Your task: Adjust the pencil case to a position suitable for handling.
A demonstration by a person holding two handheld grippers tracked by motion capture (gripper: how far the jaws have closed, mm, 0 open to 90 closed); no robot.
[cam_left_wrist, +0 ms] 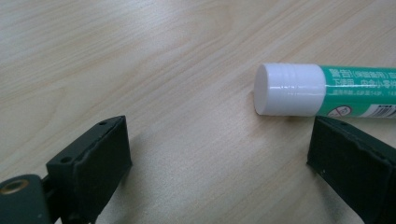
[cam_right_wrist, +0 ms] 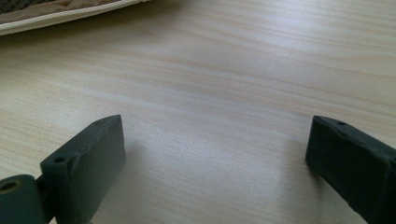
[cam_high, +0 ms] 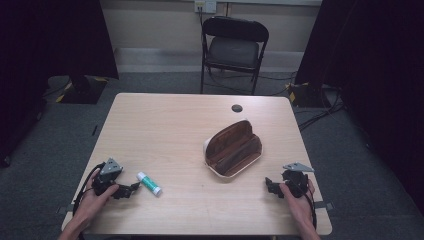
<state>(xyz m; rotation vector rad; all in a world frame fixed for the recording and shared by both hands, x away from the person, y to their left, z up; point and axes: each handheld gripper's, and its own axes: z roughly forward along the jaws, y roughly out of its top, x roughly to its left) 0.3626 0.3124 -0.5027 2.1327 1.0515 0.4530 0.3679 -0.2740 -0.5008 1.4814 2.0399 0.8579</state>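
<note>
A green glue stick with a white cap (cam_high: pixel 149 183) lies on the wooden table (cam_high: pixel 165 130) near its front left. My left gripper (cam_high: pixel 134 188) rests just left of it, open, with bare table between the jaws. In the left gripper view the glue stick (cam_left_wrist: pixel 317 91) lies just beyond the right jaw, white cap toward the middle. My right gripper (cam_high: pixel 268 186) rests near the front right corner, open over bare wood (cam_right_wrist: pixel 215 154). An open case with a white shell and brown lining (cam_high: pixel 233 148) lies right of the table's middle.
A small dark round disc (cam_high: pixel 237 108) sits in the table near its far edge. A black folding chair (cam_high: pixel 234 49) stands behind the table. The case's pale rim (cam_right_wrist: pixel 60 17) lies along the upper left of the right gripper view.
</note>
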